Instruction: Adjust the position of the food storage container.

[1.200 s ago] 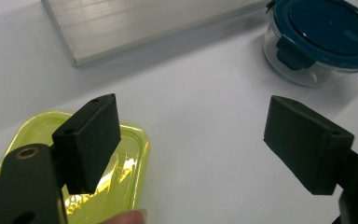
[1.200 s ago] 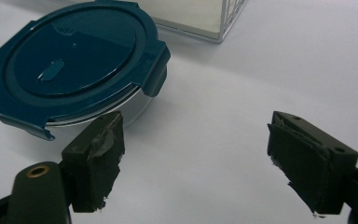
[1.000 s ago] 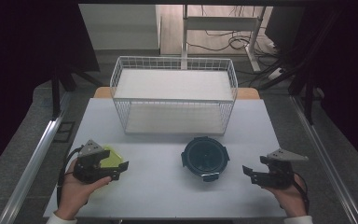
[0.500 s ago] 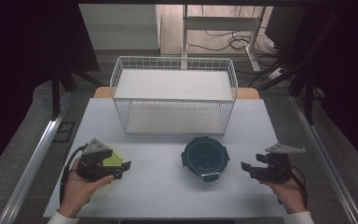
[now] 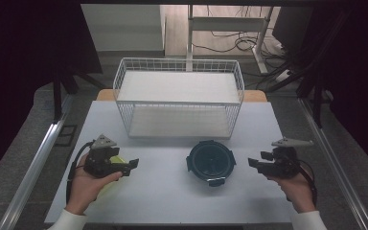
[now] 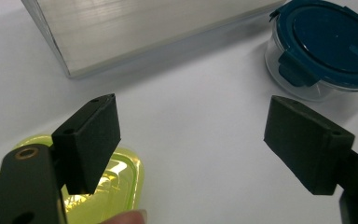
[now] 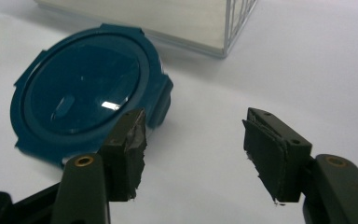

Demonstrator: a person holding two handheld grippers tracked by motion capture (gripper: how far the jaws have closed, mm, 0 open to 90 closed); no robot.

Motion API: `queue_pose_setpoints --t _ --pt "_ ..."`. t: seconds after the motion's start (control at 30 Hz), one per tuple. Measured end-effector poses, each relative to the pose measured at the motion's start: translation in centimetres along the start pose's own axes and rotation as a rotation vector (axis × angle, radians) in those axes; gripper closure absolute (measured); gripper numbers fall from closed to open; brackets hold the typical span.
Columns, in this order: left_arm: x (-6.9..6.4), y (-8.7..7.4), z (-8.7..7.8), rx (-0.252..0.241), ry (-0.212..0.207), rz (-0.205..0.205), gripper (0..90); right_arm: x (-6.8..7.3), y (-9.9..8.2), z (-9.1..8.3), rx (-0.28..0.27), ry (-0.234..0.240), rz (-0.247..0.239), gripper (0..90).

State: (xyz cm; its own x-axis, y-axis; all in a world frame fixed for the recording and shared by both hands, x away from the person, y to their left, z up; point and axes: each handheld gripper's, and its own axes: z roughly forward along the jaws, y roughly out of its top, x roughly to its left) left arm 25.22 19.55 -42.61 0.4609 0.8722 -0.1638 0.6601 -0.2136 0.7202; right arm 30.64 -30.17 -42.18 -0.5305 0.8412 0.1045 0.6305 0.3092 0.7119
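Observation:
A round clear container with a dark blue clip lid (image 5: 210, 160) (image 6: 326, 46) (image 7: 88, 88) stands on the white table in front of the wire basket. A yellow-green lidded box (image 5: 116, 162) (image 6: 121, 182) lies under my left hand. My left gripper (image 5: 132, 165) (image 6: 191, 144) hovers over that box's right edge, open, with bare table between its jaws. To the right of the blue container my right gripper (image 5: 253, 163) (image 7: 196, 149) points at it. It is open with nothing between its jaws, which have just been closing.
A white wire basket (image 5: 179, 96) (image 6: 121, 32) (image 7: 205, 23) stands at the back middle of the table (image 5: 167, 201). Metal rails run along both table sides. A desk frame and cables lie on the floor behind.
My right gripper has lifted slightly and drifted away from me, and its jaws stand narrower than before. The left hand and both containers have stayed put.

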Motion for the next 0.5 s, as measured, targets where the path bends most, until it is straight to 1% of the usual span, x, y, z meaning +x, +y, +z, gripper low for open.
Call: queue_pose_setpoints --t 0.03,0.07,0.1,0.13,0.17,0.2,0.3,0.33,0.37,0.5 --pt "0.1 -0.3 0.0 0.005 -0.005 -0.003 18.3 0.0 0.8 0.5 0.015 -0.002 0.001 40.8" --pt "0.1 -0.3 0.0 0.005 -0.005 -0.003 18.3 0.0 0.8 0.5 0.015 -0.002 0.001 40.8" --pt "0.2 -0.6 -0.1 0.007 -0.007 -0.006 18.3 0.1 1.5 1.1 0.026 -0.003 0.001 42.3" --pt "0.2 -0.6 -0.1 0.007 -0.007 -0.006 18.3 0.1 1.5 1.1 0.026 -0.003 0.001 42.3" --pt "0.2 -0.8 -0.1 0.008 -0.012 -0.008 18.3 0.1 2.2 2.0 0.049 -0.008 0.000 44.1" --pt "0.2 -0.9 0.0 0.010 -0.014 -0.006 18.3 0.1 2.2 2.0 0.049 -0.008 0.000 44.1" --pt "0.2 -1.1 0.0 0.014 -0.020 -0.004 18.3 0.1 3.2 3.3 0.087 -0.013 0.005 47.3" --pt "0.2 -1.1 -0.1 0.013 -0.020 -0.005 18.3 0.1 3.7 4.0 0.099 -0.003 0.005 50.4" --pt "0.2 -1.1 -0.1 0.012 -0.020 -0.006 18.3 0.1 3.7 4.0 0.099 -0.003 0.005 50.4" --pt "-0.1 -1.0 -0.3 0.006 -0.024 -0.002 18.3 0.1 4.6 5.8 0.147 -0.007 -0.023 57.1"
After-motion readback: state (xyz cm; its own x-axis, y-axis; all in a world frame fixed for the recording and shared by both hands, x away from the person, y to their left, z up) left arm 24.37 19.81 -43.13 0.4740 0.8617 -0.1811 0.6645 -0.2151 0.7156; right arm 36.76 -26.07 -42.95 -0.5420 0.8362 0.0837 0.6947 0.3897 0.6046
